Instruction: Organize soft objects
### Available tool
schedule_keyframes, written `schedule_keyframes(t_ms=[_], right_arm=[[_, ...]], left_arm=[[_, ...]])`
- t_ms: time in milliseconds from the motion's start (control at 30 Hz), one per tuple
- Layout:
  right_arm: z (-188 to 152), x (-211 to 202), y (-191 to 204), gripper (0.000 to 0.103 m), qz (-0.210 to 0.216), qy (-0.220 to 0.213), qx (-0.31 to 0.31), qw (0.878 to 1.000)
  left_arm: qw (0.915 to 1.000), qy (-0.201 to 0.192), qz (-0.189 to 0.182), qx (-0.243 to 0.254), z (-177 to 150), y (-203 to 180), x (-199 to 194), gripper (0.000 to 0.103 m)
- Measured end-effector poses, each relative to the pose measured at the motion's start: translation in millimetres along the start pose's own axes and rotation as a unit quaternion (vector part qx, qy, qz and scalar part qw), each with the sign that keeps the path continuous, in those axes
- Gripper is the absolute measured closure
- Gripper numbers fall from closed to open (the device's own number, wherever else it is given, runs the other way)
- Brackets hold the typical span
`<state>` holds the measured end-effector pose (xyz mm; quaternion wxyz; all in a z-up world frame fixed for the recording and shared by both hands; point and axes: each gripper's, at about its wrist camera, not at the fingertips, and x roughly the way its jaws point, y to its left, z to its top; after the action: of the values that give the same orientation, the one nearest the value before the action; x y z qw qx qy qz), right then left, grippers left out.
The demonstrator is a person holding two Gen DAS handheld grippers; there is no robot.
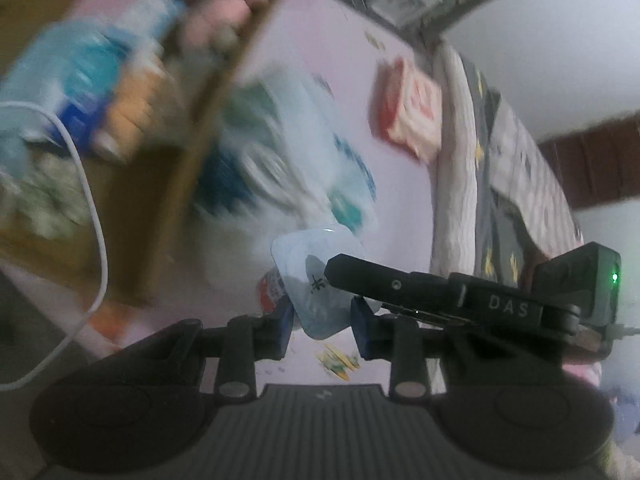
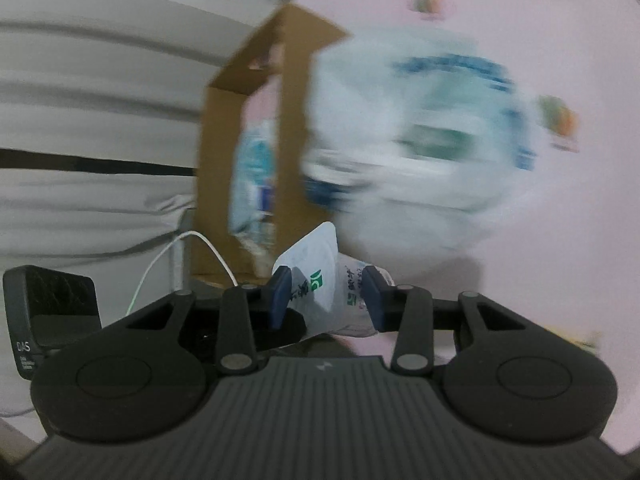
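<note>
your left gripper [image 1: 322, 320] pinches one corner of the big tissue pack [image 1: 288, 160], and your right gripper [image 2: 326, 298] pinches another corner. the pack hangs blurred above the pink bed [image 1: 352, 64], just beside the cardboard box [image 1: 216, 92].

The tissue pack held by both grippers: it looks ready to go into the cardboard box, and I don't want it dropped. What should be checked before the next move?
1. Left gripper pinches the tissue pack wrapper: ok.
2. Right gripper pinches the pack too: ok.
3. Grip depth: both hold only a corner flap, not ok.
4. Cardboard box open at the top: ok.
5. Room inside the box: other packs already fill it, cannot tell.
6. White cable clear of the path: cannot tell.
</note>
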<state>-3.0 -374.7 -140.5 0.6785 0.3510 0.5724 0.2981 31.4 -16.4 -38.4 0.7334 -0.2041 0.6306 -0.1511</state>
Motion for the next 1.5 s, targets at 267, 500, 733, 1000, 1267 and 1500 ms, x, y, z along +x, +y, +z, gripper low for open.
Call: schedule_keyframes(t_ms=[267,500,733,1000,1267,1500], right_arm=[[27,67,94,0.064,0.049,-0.003,-0.049,0.998],[34,134,110,0.077,0.03,0.022,-0.059,0.998],[28,164,105,0.077,-0.032,0.031,-0.075,0.996],[32,158,109,0.076,-0.072,0.017,-0.095,0.993],[48,192,152,0.073,-0.058,0.034,-0.158,0.985],[33,154,157,0.027,-0.125,0.001,-0.14,0.982]], left_arm=[[0.9977,-0.06,0.021,-0.023,40,62,-66,0.071],[0.9982,-0.022,-0.026,-0.049,56,124,-29,0.086],[0.9979,0.016,-0.019,-0.061,49,162,4,0.077],[0.9988,-0.016,0.013,-0.045,47,174,-23,0.073],[0.9968,-0.041,0.06,-0.035,49,183,-41,0.055],[0.9831,-0.047,0.159,0.077,51,156,-51,0.024]])
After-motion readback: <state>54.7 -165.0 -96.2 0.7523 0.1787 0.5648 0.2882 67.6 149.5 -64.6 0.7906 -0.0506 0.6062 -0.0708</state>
